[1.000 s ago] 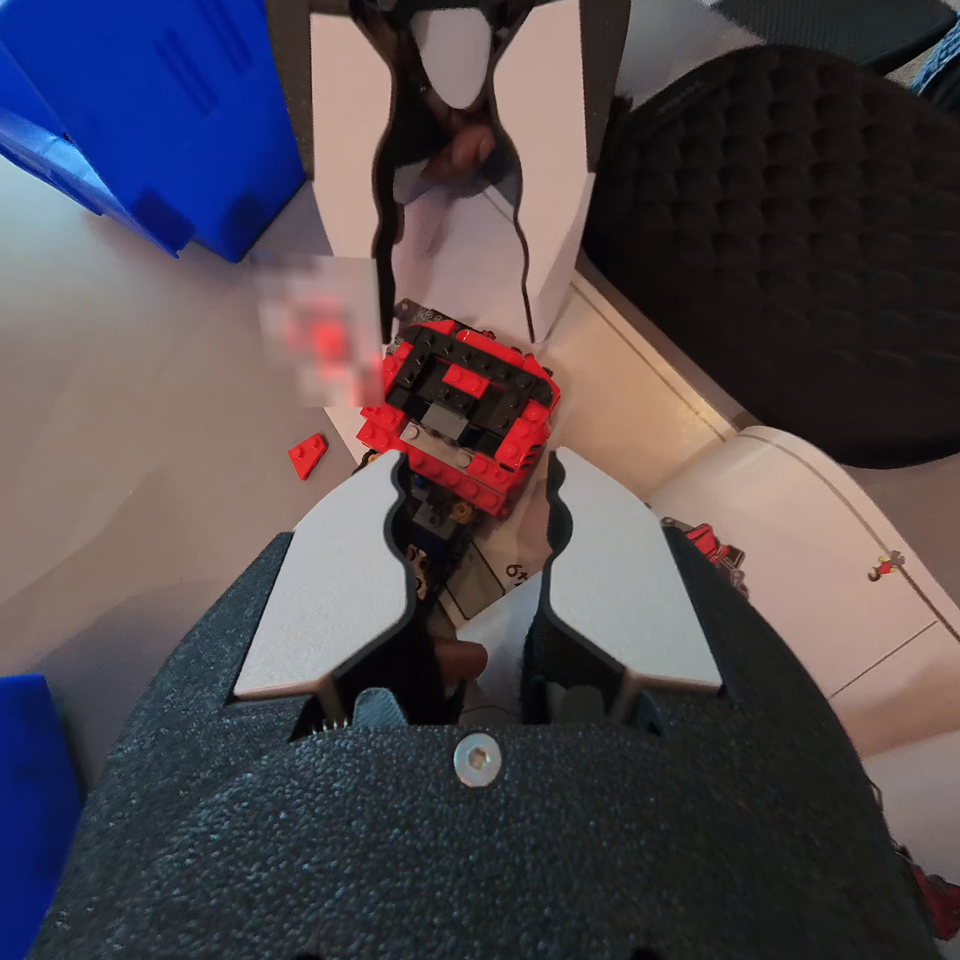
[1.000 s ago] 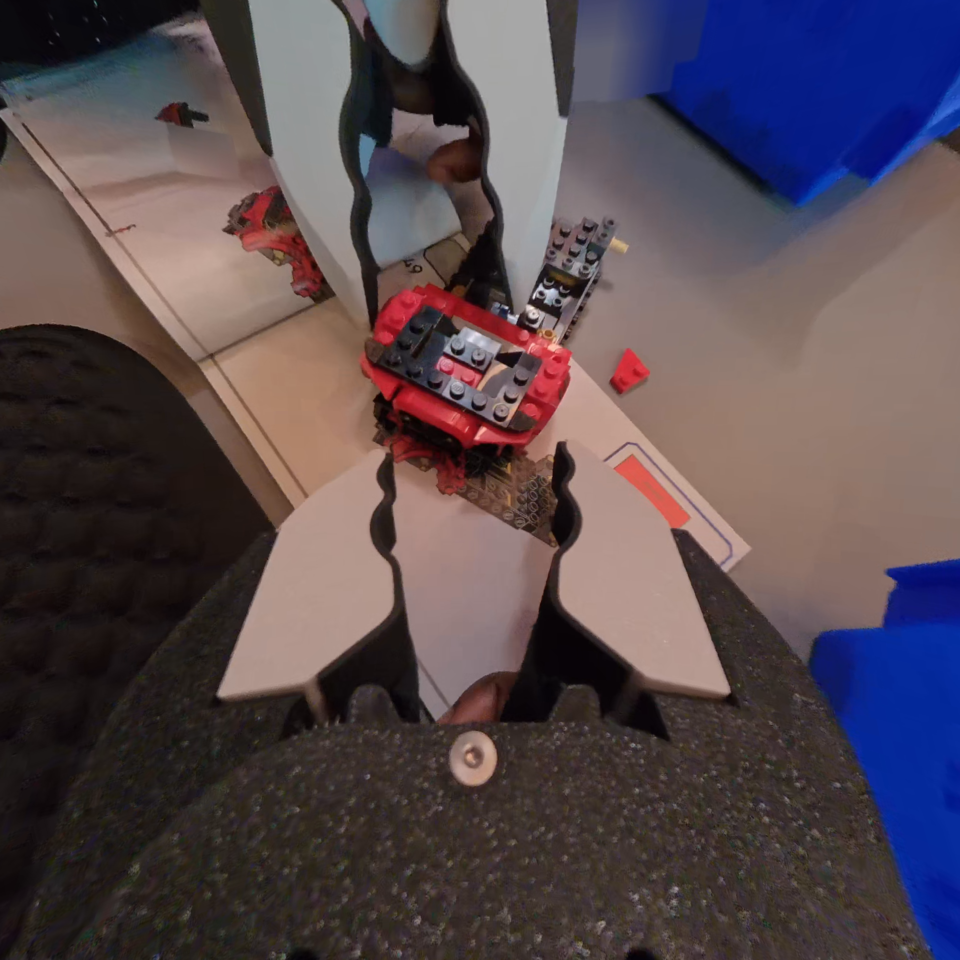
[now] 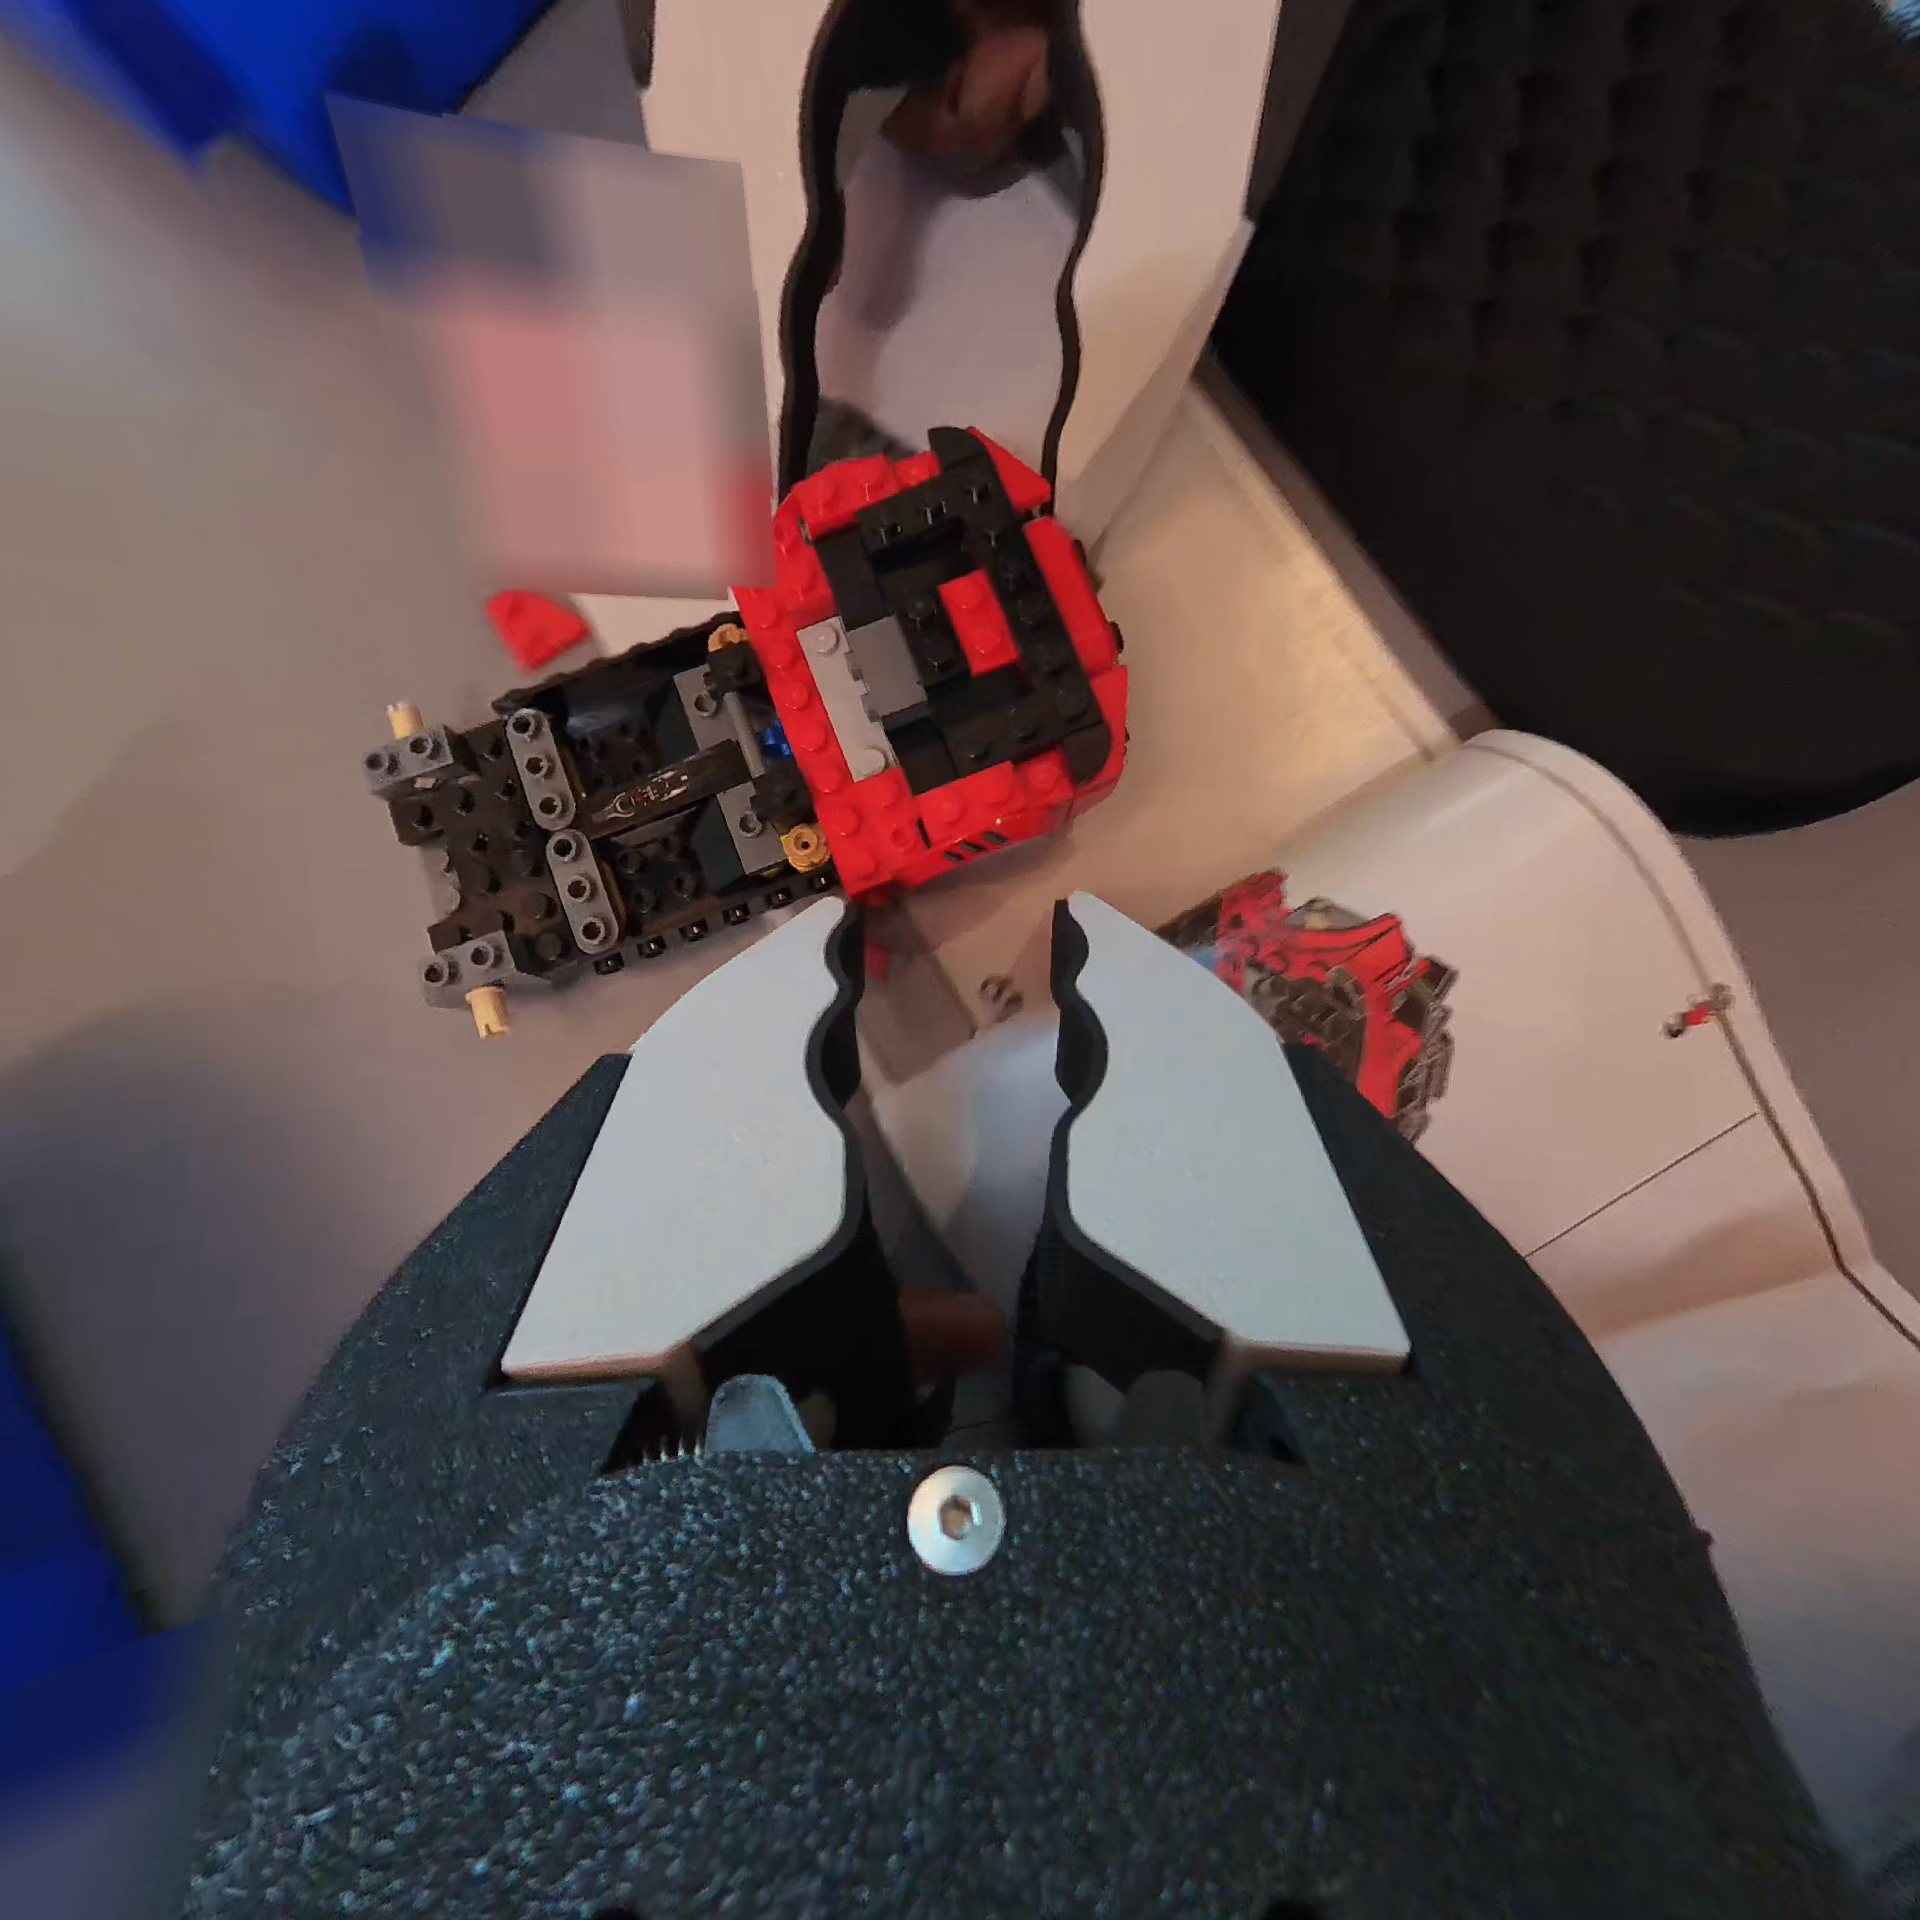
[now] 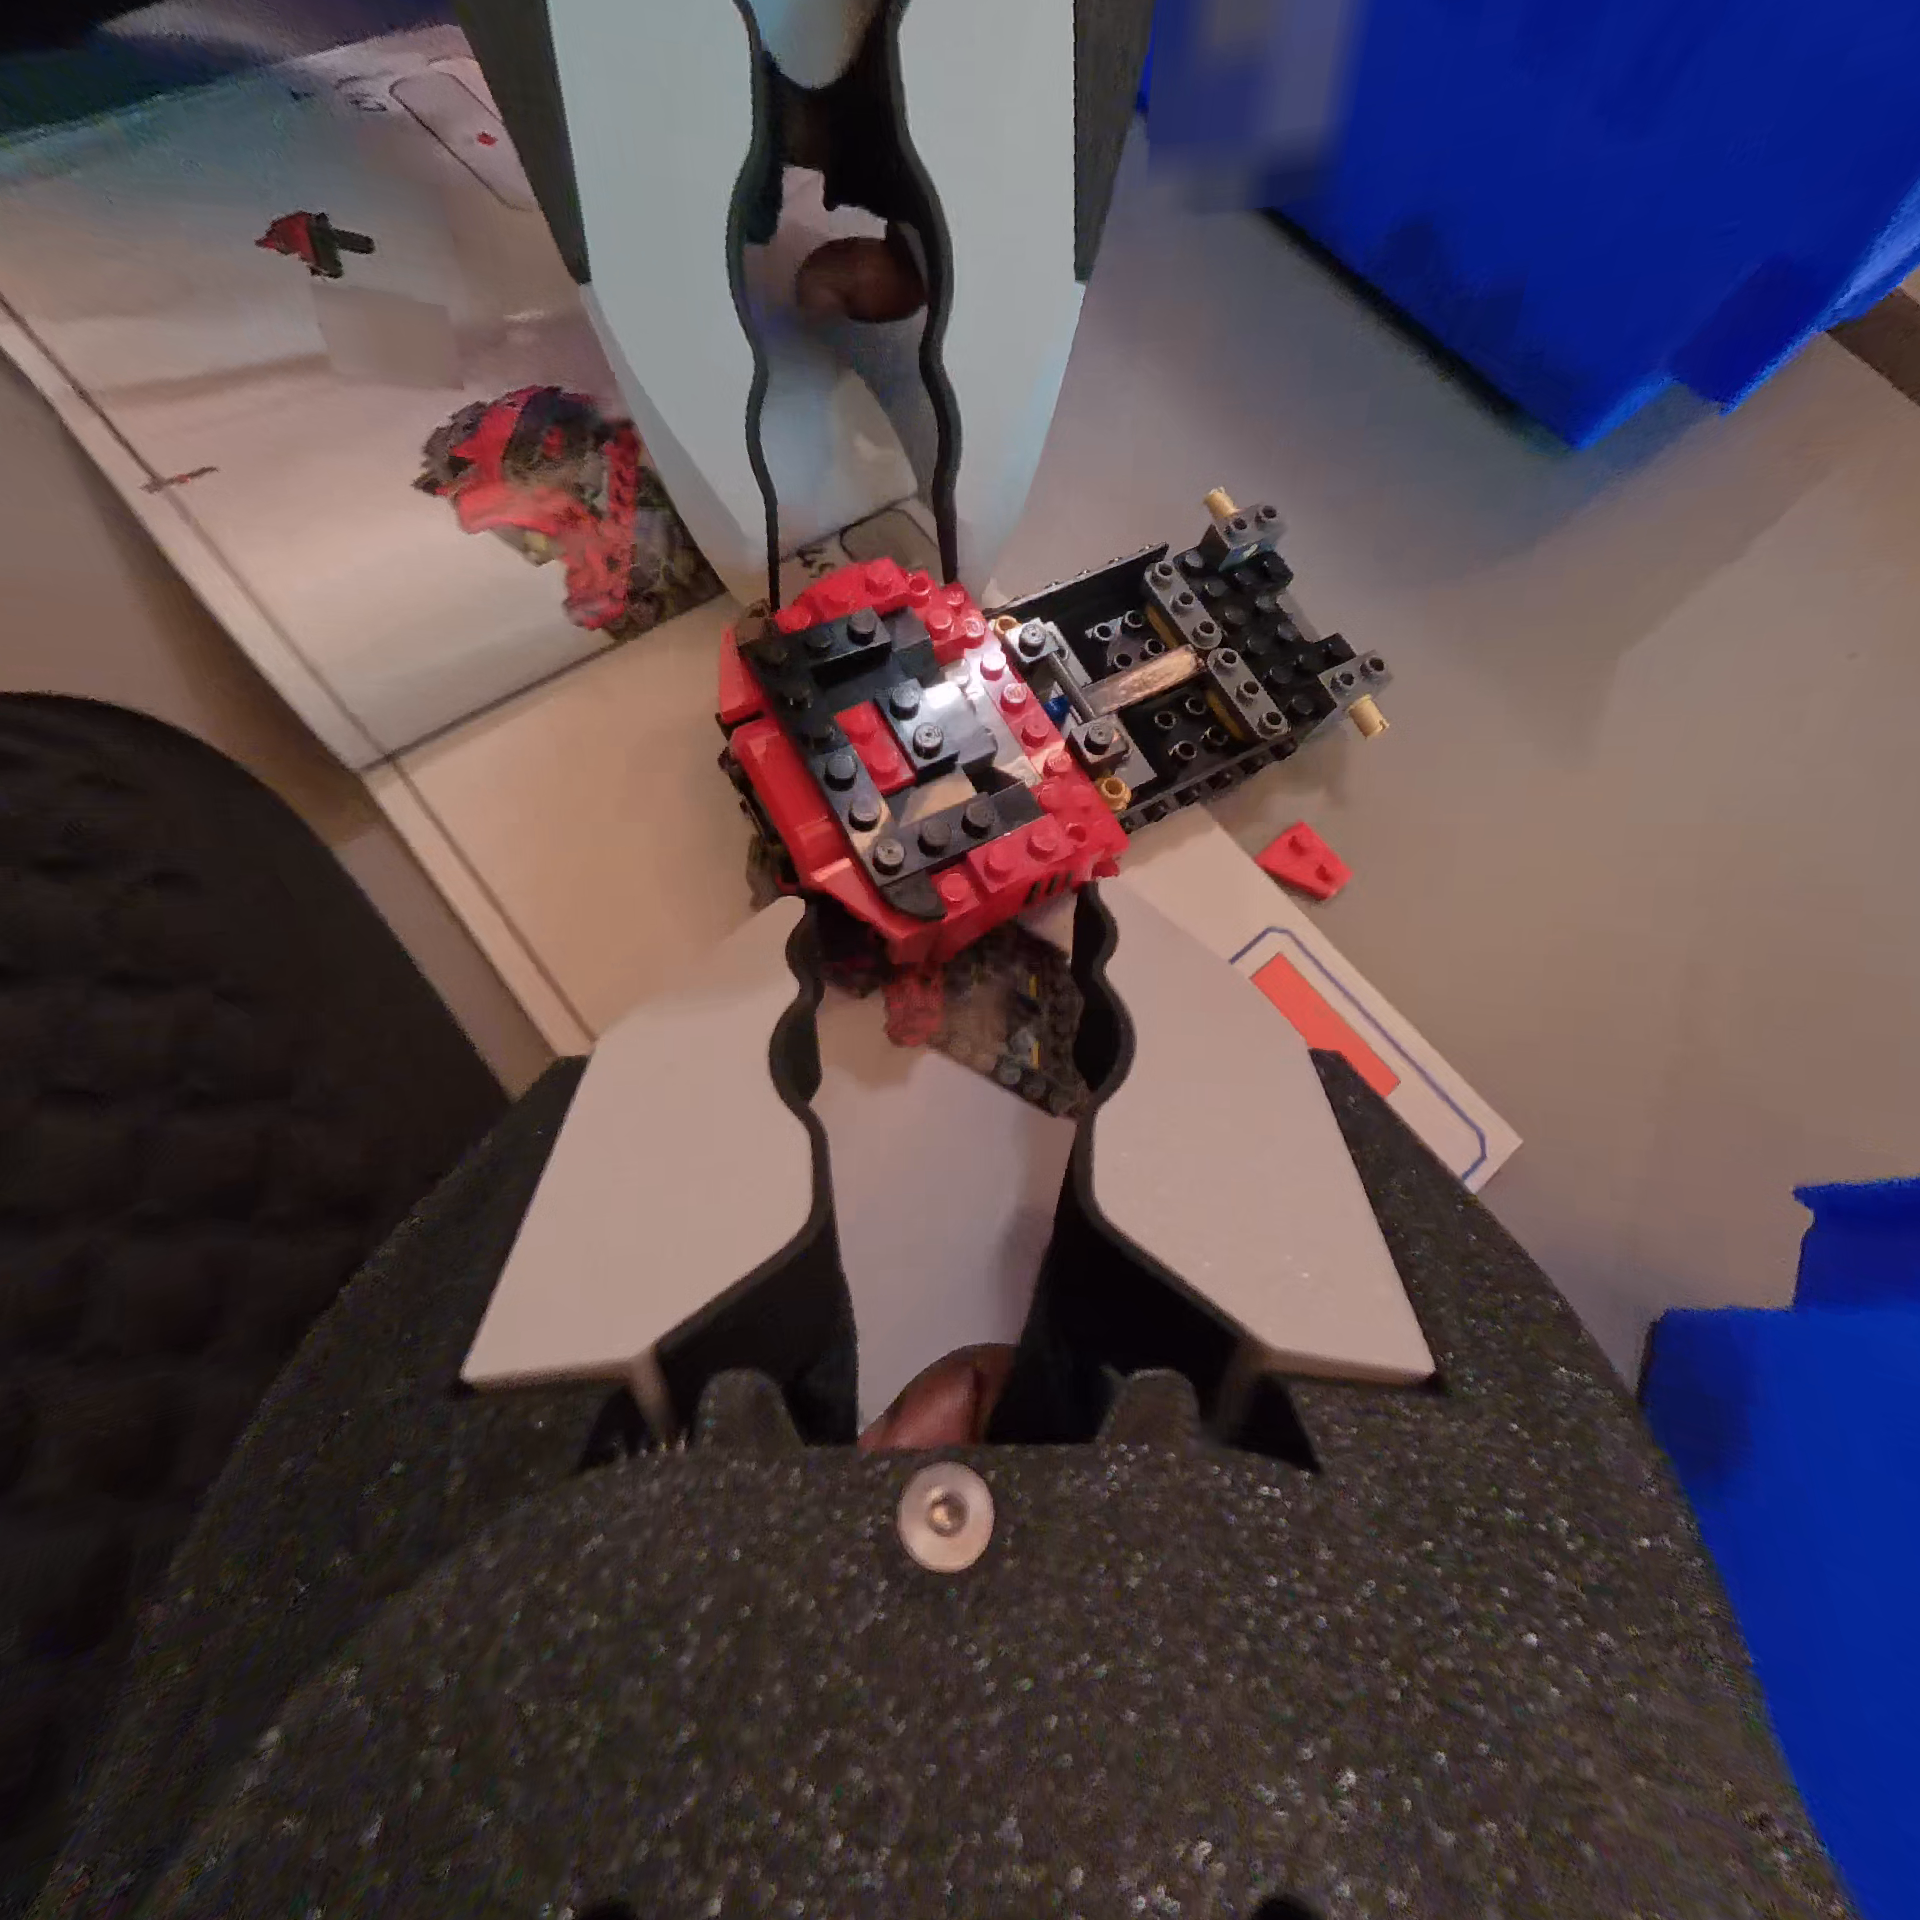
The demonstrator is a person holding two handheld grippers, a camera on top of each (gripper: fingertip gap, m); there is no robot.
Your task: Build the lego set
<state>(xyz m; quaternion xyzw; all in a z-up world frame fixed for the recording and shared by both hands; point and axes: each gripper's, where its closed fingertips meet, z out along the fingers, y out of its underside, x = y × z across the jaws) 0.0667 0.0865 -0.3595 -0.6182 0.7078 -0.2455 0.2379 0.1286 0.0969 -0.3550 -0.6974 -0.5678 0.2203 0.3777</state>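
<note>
Red and black studded bricks make up the car body (image 3: 940,675), sitting at the centre of both wrist views on the open instruction booklet (image 3: 1299,665), joined to the black chassis (image 3: 582,821), which reaches out onto the bare table (image 3: 187,623). In the left wrist view the model's long axis runs from the centre down to the lower left, across your line of approach.

Your left gripper (image 3: 951,925) sits just short of the body's near corner; its jaws are parted by a moderate gap and hold nothing. Your right gripper (image 4: 940,914) faces it from the far side, likewise parted and empty, tips just beside the body's edge. Whether either tip touches is unclear.

Neither gripper looks clearly nearer.

A loose red wedge plate (image 4: 1304,857), smooth and angled, lies on the table beside the chassis. Glossy blue bins (image 4: 1558,208) fill the upper right of the right view.
</note>
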